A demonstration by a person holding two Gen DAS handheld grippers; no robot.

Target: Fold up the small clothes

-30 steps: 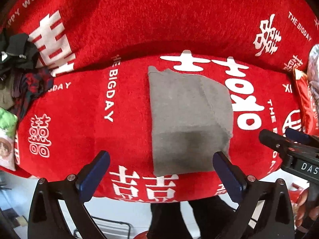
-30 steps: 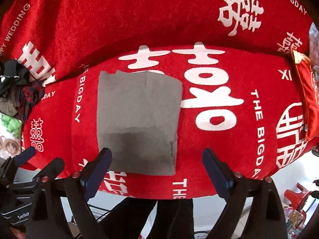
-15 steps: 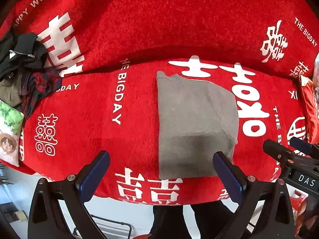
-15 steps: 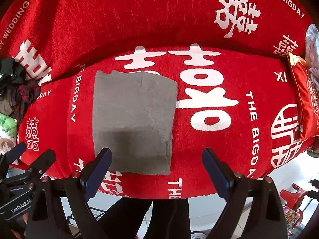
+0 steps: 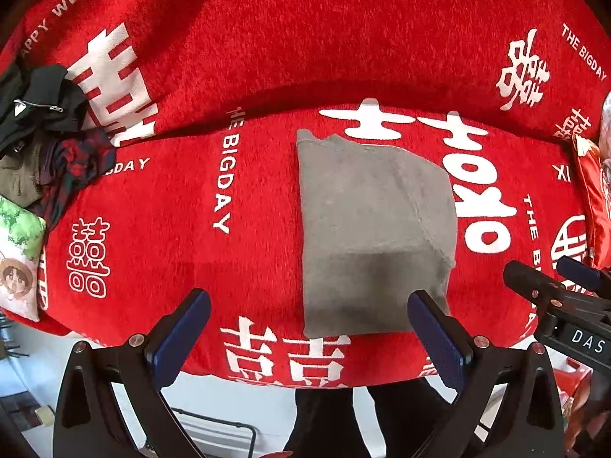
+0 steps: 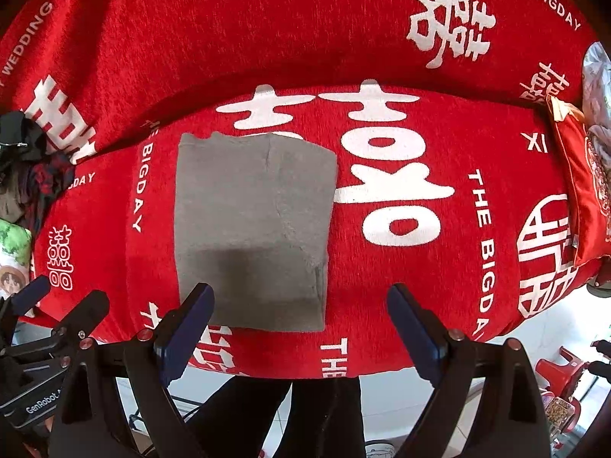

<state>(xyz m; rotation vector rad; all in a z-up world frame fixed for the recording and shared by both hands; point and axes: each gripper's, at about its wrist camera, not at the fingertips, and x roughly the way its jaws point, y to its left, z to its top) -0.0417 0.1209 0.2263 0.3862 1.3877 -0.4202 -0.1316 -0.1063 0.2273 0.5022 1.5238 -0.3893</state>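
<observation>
Grey garment: a folded grey knit garment [image 5: 374, 229] [image 6: 254, 236] lies flat as a rough rectangle on the seat of the red sofa cover [image 5: 160, 229] [image 6: 420, 267], its near edge close to the front edge of the seat; a seam runs diagonally across its right part and its near half lies in shadow.
Left gripper: the left gripper [image 5: 309, 328] hangs over the near edge of the seat, its blue-padded fingers [image 5: 183, 328] spread wide with nothing between them; the right pad overlaps the garment's near right corner in the view, contact cannot be told.
Right gripper: the right gripper [image 6: 301, 324] is likewise spread wide and holds nothing; its left pad [image 6: 187, 328] overlaps the garment's near left part.
Left view only: the right gripper's body [image 5: 561, 305] at the right edge; more of the clothes pile, with a zip showing.
Right view only: the left gripper's body [image 6: 42, 336] at the near left; a red plastic stool [image 6: 561, 366] on the floor at the near right.
Surroundings: a pile of dark clothes [image 5: 42, 133] [image 6: 26, 168] at the far left of the seat, a cartoon-print cushion [image 5: 19, 259] [image 6: 13, 259] just nearer, a red embroidered cushion [image 5: 592, 198] [image 6: 584, 191] at the right end.
In the way: nothing lies on the garment.
</observation>
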